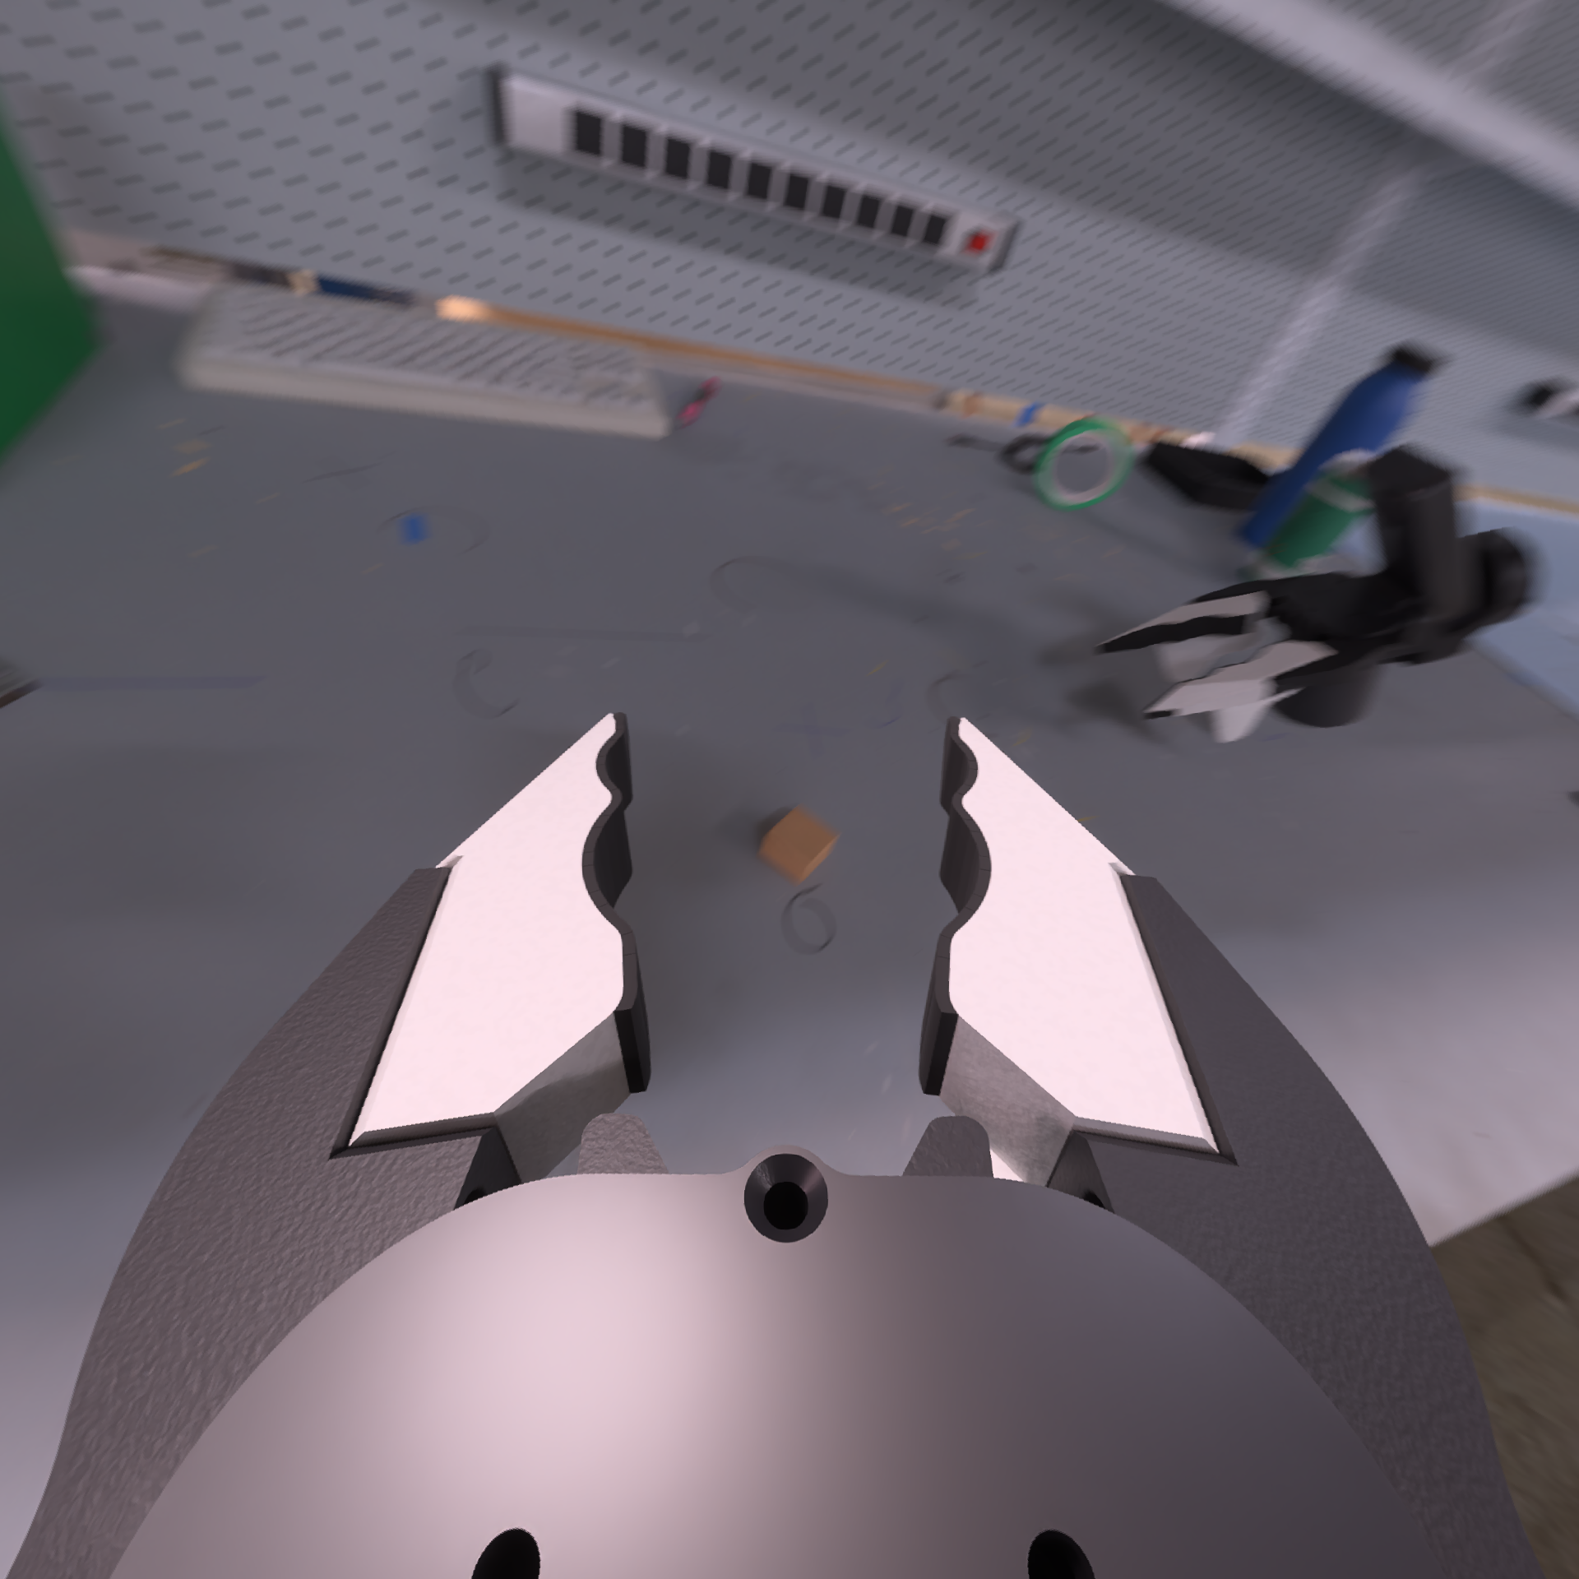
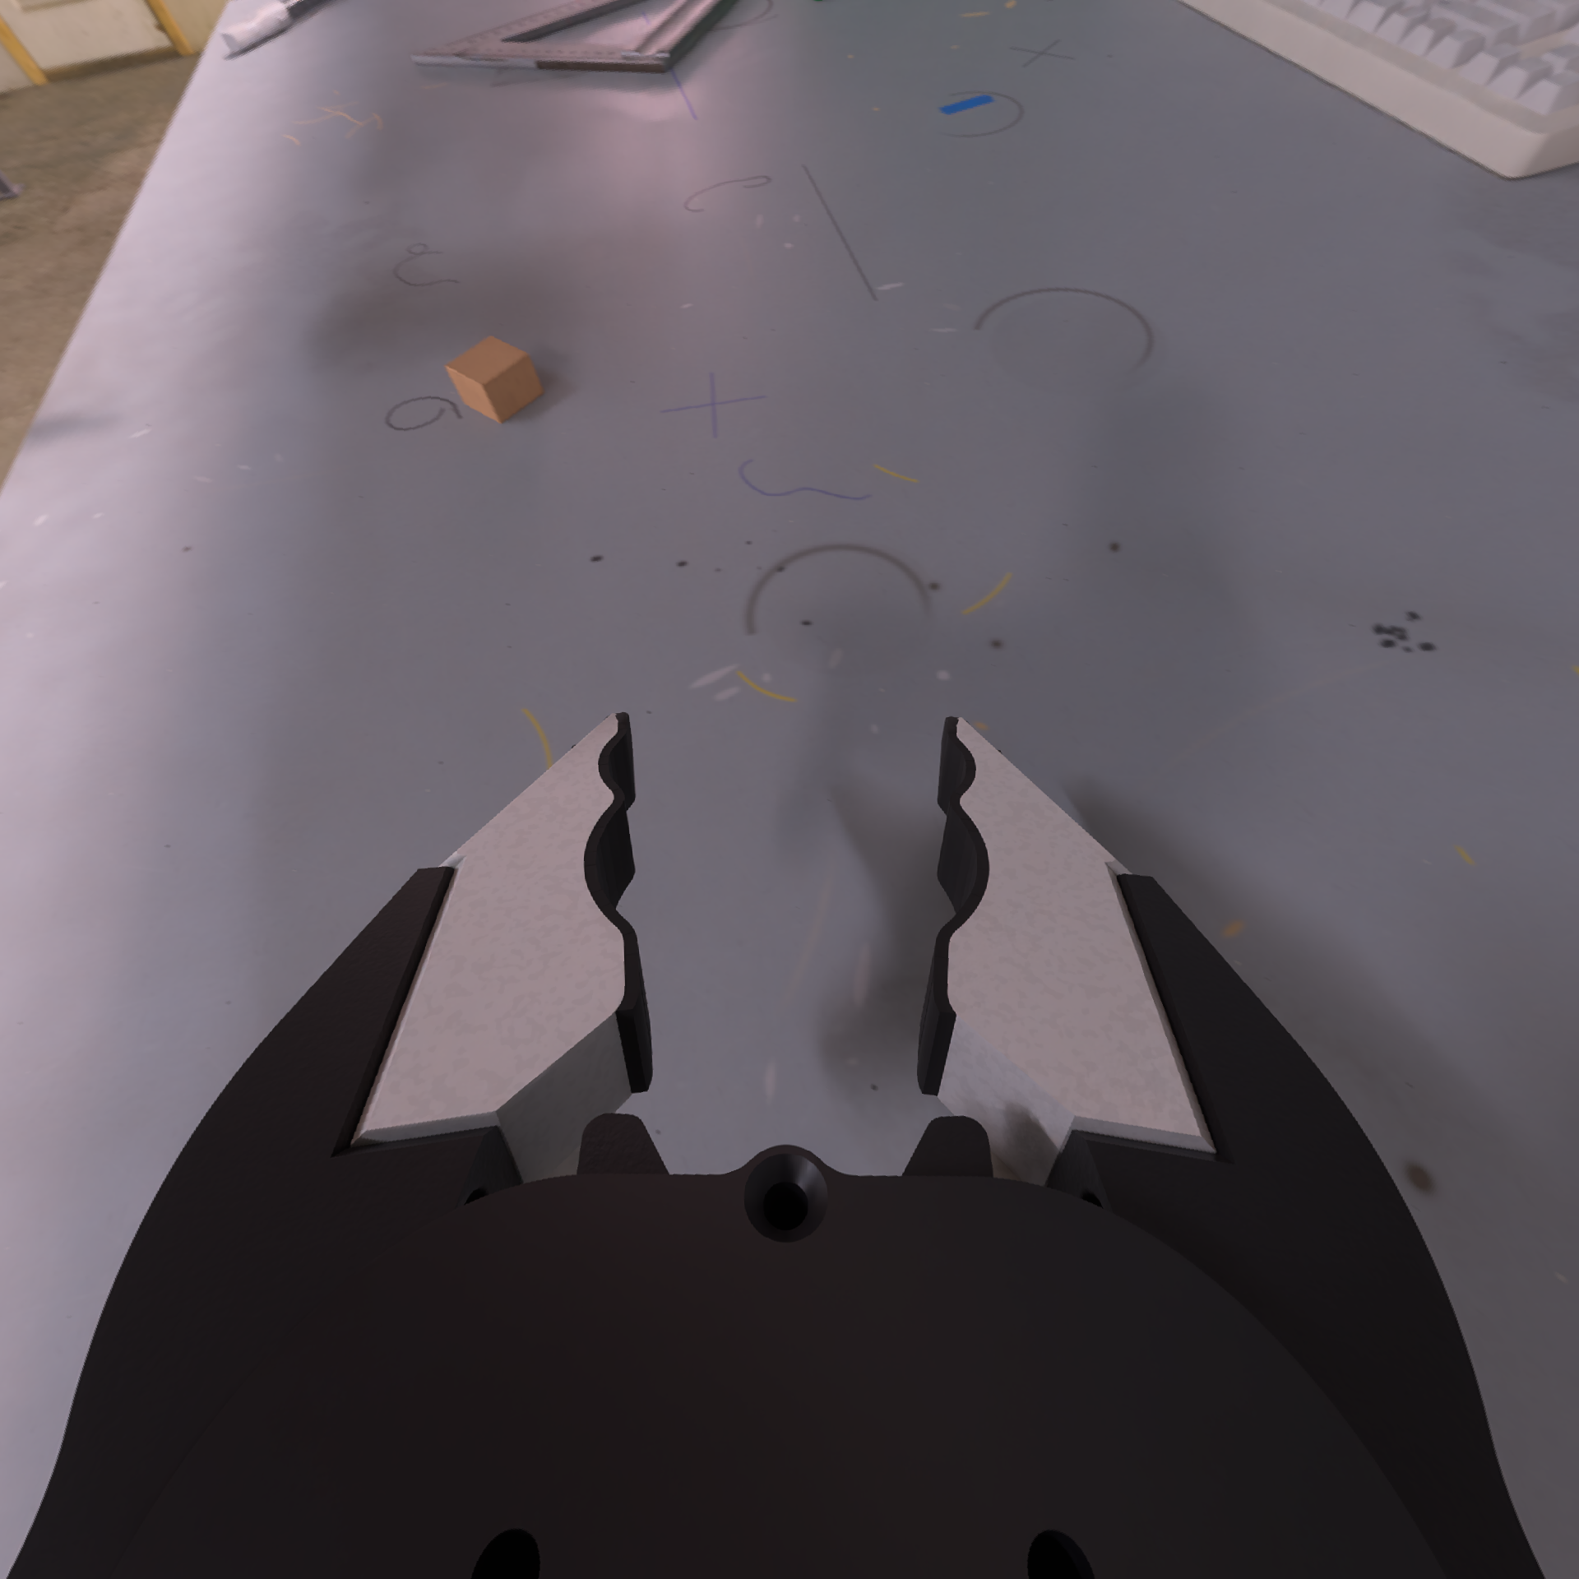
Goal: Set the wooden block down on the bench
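Grey left gripper (image 1: 786,726) hangs over the bench (image 1: 256,854), jaws spread wide and empty; the wooden block (image 1: 798,843) lies on the grey surface below, seen in the gap between the fingers, touching neither. Farther right, the black right gripper (image 1: 1136,675) hovers, likewise wide and empty. At the far edge: pale keyboard (image 1: 427,367), green tape roll (image 1: 1083,464), pegboard wall (image 1: 299,154) with power strip (image 1: 752,171).
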Tool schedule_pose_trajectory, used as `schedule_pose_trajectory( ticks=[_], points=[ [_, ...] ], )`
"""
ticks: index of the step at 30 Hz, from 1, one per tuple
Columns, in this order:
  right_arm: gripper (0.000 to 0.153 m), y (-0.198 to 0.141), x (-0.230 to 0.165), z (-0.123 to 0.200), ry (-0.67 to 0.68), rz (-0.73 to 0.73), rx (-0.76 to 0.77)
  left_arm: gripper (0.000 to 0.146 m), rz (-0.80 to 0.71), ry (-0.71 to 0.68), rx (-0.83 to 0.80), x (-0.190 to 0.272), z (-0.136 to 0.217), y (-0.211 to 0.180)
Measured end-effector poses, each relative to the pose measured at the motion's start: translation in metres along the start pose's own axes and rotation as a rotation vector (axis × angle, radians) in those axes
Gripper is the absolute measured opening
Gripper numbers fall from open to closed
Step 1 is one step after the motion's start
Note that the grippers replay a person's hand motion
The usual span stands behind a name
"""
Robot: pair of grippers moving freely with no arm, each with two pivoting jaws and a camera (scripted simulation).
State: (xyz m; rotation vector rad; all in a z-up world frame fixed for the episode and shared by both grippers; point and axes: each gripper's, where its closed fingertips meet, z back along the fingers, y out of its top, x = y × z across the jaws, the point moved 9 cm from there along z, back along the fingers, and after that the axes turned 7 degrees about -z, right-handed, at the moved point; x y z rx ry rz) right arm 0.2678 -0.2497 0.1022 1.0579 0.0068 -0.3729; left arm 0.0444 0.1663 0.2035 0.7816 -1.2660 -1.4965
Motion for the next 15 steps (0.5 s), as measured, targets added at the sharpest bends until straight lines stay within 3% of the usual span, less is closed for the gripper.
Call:
schedule_pose_trajectory(
  ticks=[6,15],
  points=[
    [0.072,-0.002,-0.019,-0.011,0.049,0.008,-0.002,0.081,-0.116,0.349,-0.184,-0.020,0.046,-0.023],
    [0.071,0.000,-0.031,-0.017,0.030,0.019,-0.018,0.081,-0.047,0.442,-0.211,-0.063,0.088,-0.034]
  ],
)
